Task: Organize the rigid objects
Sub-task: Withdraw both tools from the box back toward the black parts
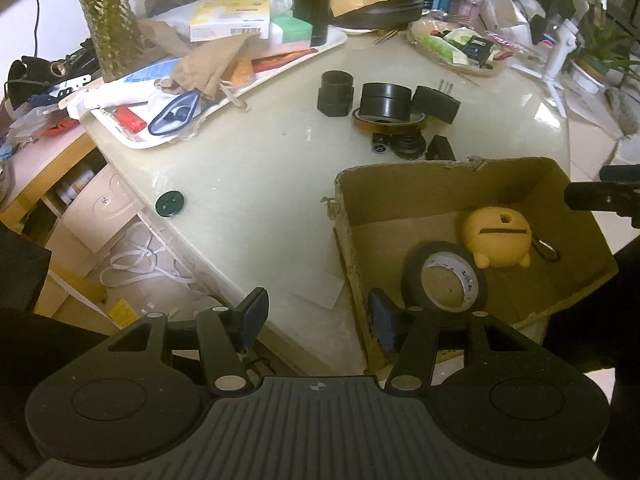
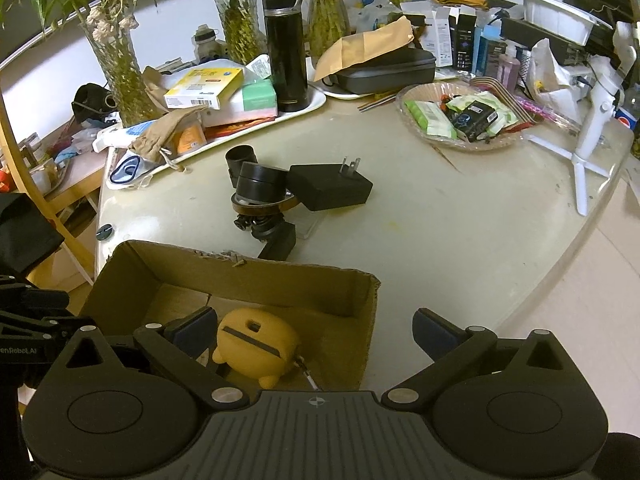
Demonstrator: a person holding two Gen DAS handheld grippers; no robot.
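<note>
Both claws hung apart and empty: left gripper (image 1: pixel 316 320) at lower centre, right gripper (image 2: pixel 316 330) likewise; the cardboard box (image 1: pixel 400 196), lower right, held a yellow case (image 1: pixel 498 240) and tape roll (image 1: pixel 444 280). Black parts (image 1: pixel 384 100) clustered at upper centre.

black claw (image 1: pixel 318 316) — blue pads (image 1: pixel 256 312), silver rivets

I'm looking at a lived-in home, a cluttered room rather than any lab or shop. A pale round table (image 2: pixel 460 216) carries a white tray (image 2: pixel 316 102) heaped with medicine boxes (image 2: pixel 204 86) and a black thermos (image 2: pixel 285 46). Glass vases (image 2: pixel 120 64) of green stems stand against the wall. A wicker basket (image 2: pixel 460 142) holds snack packets, toiletry bottles (image 2: pixel 509 70) crowd the far edge, and a small drawer unit (image 1: pixel 100 206) sits below.
</note>
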